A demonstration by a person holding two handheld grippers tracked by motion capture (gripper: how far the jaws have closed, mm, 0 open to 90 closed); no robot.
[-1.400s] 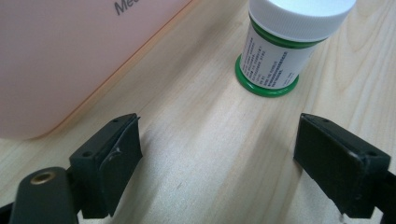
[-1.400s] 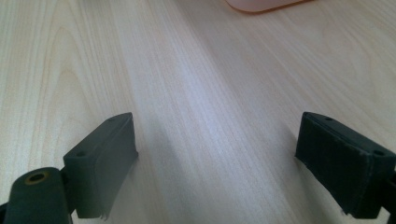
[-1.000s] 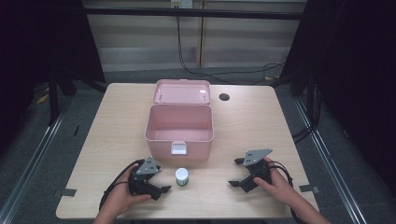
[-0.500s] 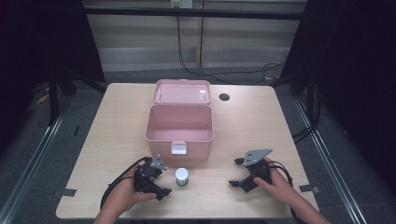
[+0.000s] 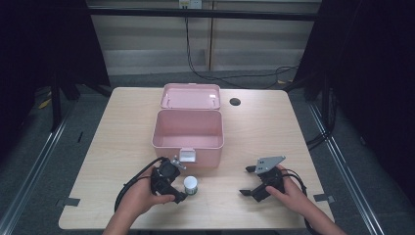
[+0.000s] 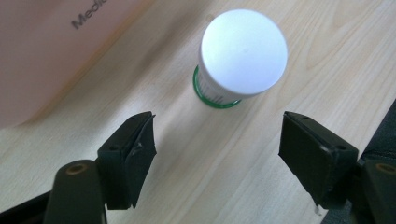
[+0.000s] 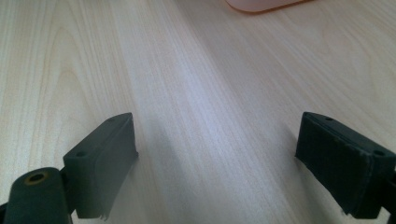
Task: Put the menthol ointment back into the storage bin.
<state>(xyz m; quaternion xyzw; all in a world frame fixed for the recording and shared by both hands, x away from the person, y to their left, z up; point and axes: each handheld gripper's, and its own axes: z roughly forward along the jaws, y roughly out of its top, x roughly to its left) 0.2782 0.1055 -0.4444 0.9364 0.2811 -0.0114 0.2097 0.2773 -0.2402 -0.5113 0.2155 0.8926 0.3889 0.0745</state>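
Left gripper (image 6: 217,144), jaws spread wide and empty, above the pale wooden table (image 5: 112,132); the small white-capped jar with a green base band (image 6: 240,56) stands upright just beyond the black fingertips (image 6: 133,149), between their lines and untouched. Right gripper (image 7: 215,154), jaws likewise wide apart and empty, bare wood between its fingers (image 7: 338,161). Farther off, the open pink plastic box (image 5: 188,129) with its lid (image 5: 191,95) folded back, its front wall just beside the jar
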